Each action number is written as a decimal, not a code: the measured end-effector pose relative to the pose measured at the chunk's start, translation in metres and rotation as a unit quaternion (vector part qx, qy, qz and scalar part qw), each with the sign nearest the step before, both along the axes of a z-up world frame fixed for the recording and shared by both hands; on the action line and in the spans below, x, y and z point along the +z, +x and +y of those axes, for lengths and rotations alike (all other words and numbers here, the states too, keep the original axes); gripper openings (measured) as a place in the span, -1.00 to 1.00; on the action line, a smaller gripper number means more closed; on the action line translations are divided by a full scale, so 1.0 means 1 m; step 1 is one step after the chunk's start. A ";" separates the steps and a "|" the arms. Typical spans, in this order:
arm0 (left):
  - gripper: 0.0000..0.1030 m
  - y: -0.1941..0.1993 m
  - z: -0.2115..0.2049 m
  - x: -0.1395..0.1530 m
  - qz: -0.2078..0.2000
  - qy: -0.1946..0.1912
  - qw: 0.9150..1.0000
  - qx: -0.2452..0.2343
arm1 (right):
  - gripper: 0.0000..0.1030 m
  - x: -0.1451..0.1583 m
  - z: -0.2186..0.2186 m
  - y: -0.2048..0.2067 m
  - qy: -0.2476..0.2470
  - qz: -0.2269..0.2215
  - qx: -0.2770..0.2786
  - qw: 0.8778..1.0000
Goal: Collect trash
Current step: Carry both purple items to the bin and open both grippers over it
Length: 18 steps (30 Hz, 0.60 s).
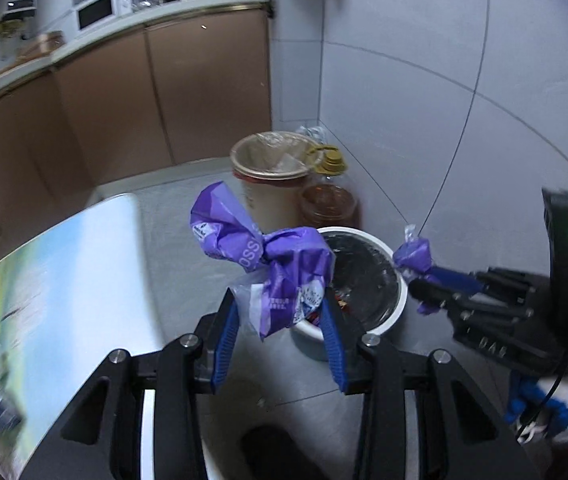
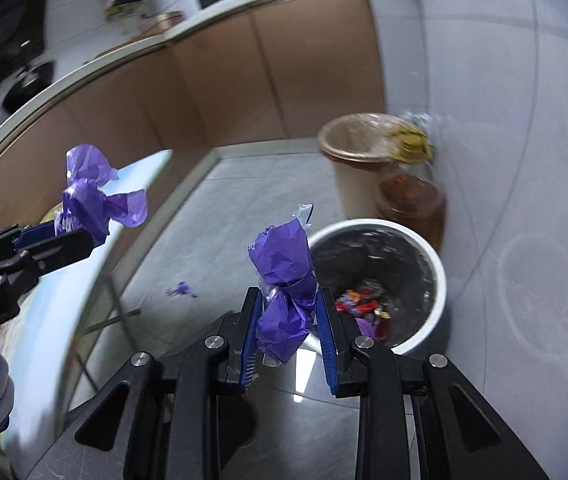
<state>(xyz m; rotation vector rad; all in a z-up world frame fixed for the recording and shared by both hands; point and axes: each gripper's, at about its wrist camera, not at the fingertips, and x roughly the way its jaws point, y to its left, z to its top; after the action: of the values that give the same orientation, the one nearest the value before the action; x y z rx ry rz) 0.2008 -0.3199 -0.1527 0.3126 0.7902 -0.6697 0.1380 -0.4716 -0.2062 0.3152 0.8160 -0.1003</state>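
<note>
Left claw (image 1: 280, 324) is clamped on a crumpled purple wrapper (image 1: 268, 264); right claw (image 2: 288, 334) is clamped on a second purple wrapper (image 2: 284, 280). Both wrappers hang in the air near the white bin (image 2: 436, 280) on the floor, which already holds coloured scraps. Judged: the wrappers are light, soft, crinkly film, likely slippery; a pinch across the bunched middle should hold best. A small purple scrap (image 2: 182, 290) lies on the floor.

Two purple wrappers (image 1: 268, 264) (image 2: 284, 300) (crumpled), two bins (image 1: 364, 280) (image 1: 268, 160), one oil bottle (image 1: 330, 196).
</note>
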 end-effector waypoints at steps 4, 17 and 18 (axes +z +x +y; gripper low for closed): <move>-0.28 0.029 -0.045 -0.023 0.020 0.014 1.000 -0.016 | -0.47 -0.027 -0.028 0.021 0.002 0.019 -0.022 1.000; -0.10 0.103 -0.116 -0.086 0.121 -0.013 0.993 -0.006 | -0.04 -0.093 -0.075 0.080 -0.024 0.077 -0.051 0.995; -0.10 0.103 -0.114 -0.084 0.120 -0.016 0.993 -0.005 | -0.04 -0.092 -0.075 0.080 -0.025 0.076 -0.050 0.995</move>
<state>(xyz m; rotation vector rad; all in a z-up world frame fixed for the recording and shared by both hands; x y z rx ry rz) 0.3038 -0.4341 -0.2370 0.2082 1.0067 -0.7384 0.2182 -0.5462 -0.2980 0.3031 0.9471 -0.2417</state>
